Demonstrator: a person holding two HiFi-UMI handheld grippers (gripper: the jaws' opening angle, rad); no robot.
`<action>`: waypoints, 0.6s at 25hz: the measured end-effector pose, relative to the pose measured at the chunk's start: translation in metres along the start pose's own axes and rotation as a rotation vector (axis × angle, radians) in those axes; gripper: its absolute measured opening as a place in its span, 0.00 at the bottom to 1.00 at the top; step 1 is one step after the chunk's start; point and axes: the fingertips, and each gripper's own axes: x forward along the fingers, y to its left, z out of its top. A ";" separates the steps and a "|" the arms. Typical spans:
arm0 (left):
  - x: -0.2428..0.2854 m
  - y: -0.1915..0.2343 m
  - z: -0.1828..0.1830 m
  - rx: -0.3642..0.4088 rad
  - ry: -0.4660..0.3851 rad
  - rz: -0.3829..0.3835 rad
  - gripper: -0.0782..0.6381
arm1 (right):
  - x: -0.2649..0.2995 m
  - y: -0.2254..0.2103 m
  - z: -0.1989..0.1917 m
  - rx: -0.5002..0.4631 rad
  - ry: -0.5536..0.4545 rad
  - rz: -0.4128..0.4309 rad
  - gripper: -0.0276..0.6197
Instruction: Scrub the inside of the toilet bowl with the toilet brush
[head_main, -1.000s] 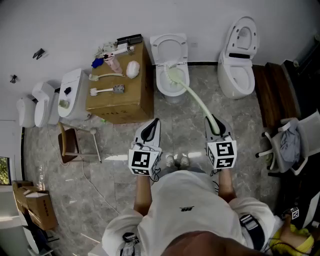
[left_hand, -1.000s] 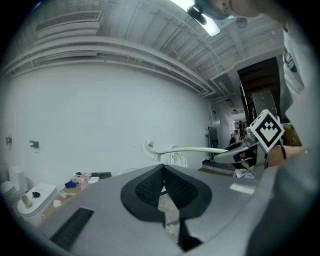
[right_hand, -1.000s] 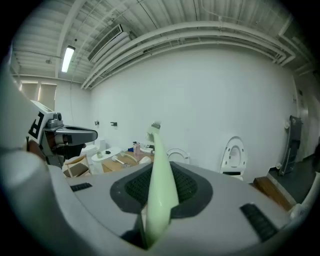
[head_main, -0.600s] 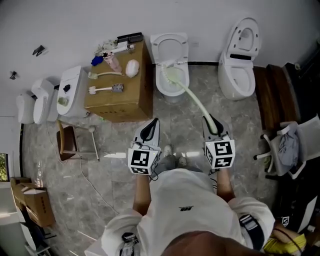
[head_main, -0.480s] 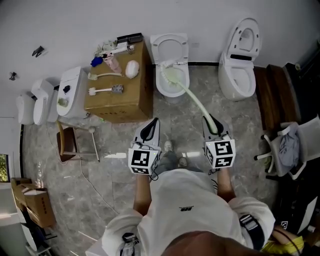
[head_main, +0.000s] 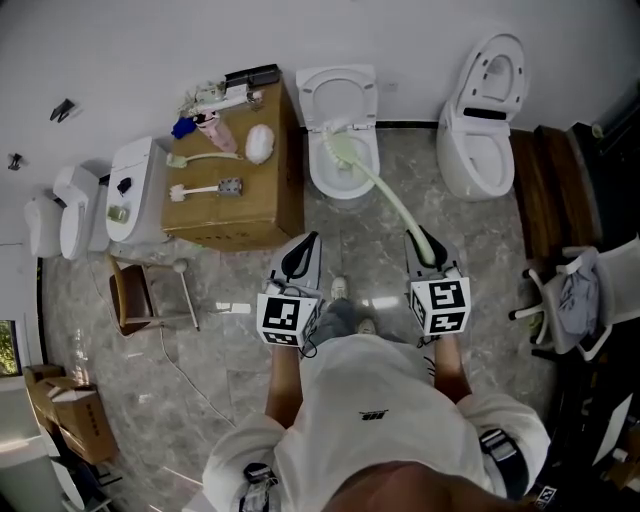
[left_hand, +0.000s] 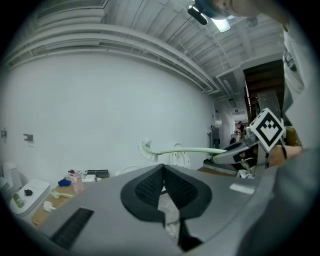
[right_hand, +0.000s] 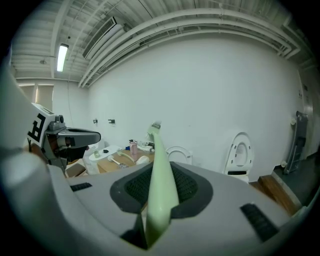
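— Anything changed over the last second?
— Barely. Nudged the toilet brush (head_main: 388, 200) a touch up and left over the toilet bowl (head_main: 372, 166), upper centre of the head view; kept the same slant down to the right tool (head_main: 424, 243).
— Gripping how?
— Pinching the pale green handle between the right tool's pads, plain in the right gripper view. Holding the left tool (head_main: 302, 252) pressed together on nothing, lower left of the bowl, well apart from it.
— Down in the water, then?
— Doubtful. Looks about level in both gripper views, with bristles (head_main: 336, 143) showing against the wall (left_hand: 100, 100) above the raised seat (head_main: 337, 92). Probably hovering over the rear-left rim, not scrubbing yet.
— Next?
— Needs tipping down into the bowl before any stroke counts. Worth going slowly: could knock the rim with so long a handle
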 end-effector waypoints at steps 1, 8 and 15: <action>0.007 0.006 0.000 -0.002 0.001 -0.007 0.12 | 0.008 -0.001 0.002 0.000 0.004 -0.002 0.15; 0.051 0.051 0.006 -0.008 0.008 -0.046 0.12 | 0.064 0.000 0.022 0.002 0.028 -0.015 0.15; 0.079 0.093 0.009 -0.007 0.010 -0.070 0.12 | 0.111 0.006 0.037 0.010 0.037 -0.029 0.15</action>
